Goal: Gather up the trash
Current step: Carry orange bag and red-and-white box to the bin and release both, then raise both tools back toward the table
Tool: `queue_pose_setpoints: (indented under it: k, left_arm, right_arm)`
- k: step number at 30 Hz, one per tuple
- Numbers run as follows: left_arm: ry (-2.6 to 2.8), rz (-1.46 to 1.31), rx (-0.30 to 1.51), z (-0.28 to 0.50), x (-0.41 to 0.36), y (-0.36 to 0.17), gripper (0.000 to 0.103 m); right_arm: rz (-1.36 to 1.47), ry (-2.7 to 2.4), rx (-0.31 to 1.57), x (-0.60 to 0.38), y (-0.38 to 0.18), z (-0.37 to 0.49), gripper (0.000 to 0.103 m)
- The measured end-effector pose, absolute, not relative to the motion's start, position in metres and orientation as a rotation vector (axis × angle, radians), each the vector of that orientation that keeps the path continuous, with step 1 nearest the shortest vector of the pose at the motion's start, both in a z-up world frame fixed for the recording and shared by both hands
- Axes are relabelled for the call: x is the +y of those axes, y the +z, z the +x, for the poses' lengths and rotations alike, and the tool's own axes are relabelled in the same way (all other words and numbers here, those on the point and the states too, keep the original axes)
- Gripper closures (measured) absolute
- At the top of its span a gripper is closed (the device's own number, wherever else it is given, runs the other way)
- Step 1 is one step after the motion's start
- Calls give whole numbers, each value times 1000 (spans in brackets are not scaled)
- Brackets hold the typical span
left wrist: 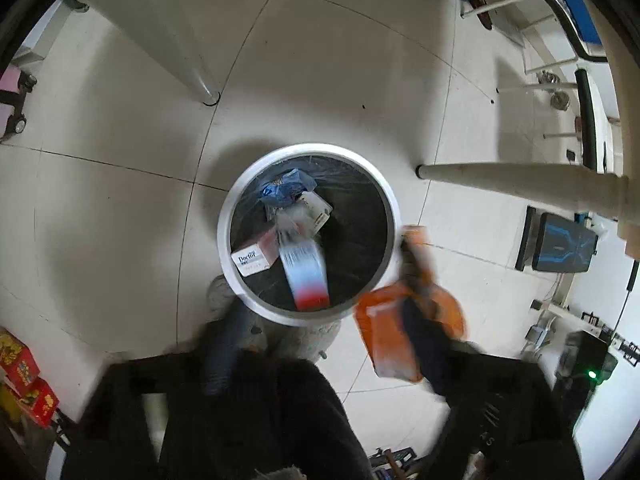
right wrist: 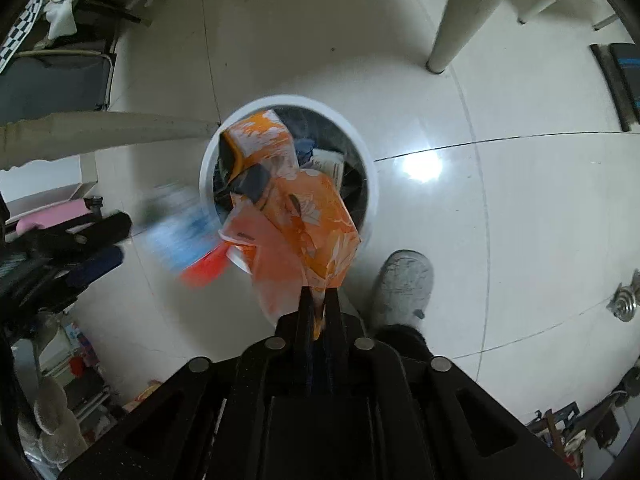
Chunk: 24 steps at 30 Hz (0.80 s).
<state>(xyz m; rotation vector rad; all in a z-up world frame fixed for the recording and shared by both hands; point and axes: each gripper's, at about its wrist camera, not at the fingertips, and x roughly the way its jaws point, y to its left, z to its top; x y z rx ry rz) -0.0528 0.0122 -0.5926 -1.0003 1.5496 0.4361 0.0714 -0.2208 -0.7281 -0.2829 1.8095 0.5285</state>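
A round white-rimmed trash bin (left wrist: 308,232), lined with a dark bag, is seen from above on a pale tiled floor (left wrist: 120,200). In the left wrist view it lies at the centre of the frame. Inside it, a white and pink carton (left wrist: 256,256) printed "Doctor" is seen at 8 o'clock against the rim, a blue crumpled wrapper (left wrist: 286,188) at 11 o'clock, and a white box (left wrist: 316,210) near the middle.

A blurred white, blue and red packet (left wrist: 306,276) is seen over the bin's 6 o'clock edge, free of any finger. The left gripper (left wrist: 324,332) is spread wide: one dark finger (left wrist: 226,340) is seen at 7 o'clock of the bin and the other (left wrist: 424,340) at 4 o'clock, with nothing pressed between them.

The other trash item, an orange patterned wrapper (right wrist: 296,216), is seen in the right wrist view hanging over the bin's opening, covering its 9 o'clock to 6 o'clock part. The right gripper (right wrist: 319,300) is nearly closed, its two fingers standing narrowly apart with the wrapper's lower tail pinched between them. In the same view the blurred packet is seen at 8 o'clock of the bin, and the left gripper's dark body further out at 9 o'clock.

A grey slipper (right wrist: 404,284) is seen at 4 o'clock of the bin, and a white table leg (right wrist: 460,20) at 1 o'clock.
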Motion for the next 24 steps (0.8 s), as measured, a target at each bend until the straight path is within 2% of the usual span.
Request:
queue_pose_setpoints:
  k: [2,7,14,24]
  left_arm:
    - [450,-963,1566,-55,13,-591,13]
    - [511,-807,1592,-65,9,-574,12]
    - [553,-648,1580,-77,2,-537,12]
    - [551,-595,1550,-90,-2,-465,12]
  right_arm:
    - [-265,545,1807,-218,-738,74,33]
    - [-354,544,1717,-209,-733,77,1]
    - [-473,507,1589,-196,-699,77,1]
    - [-501,494,1546,-200,-613,59,1]
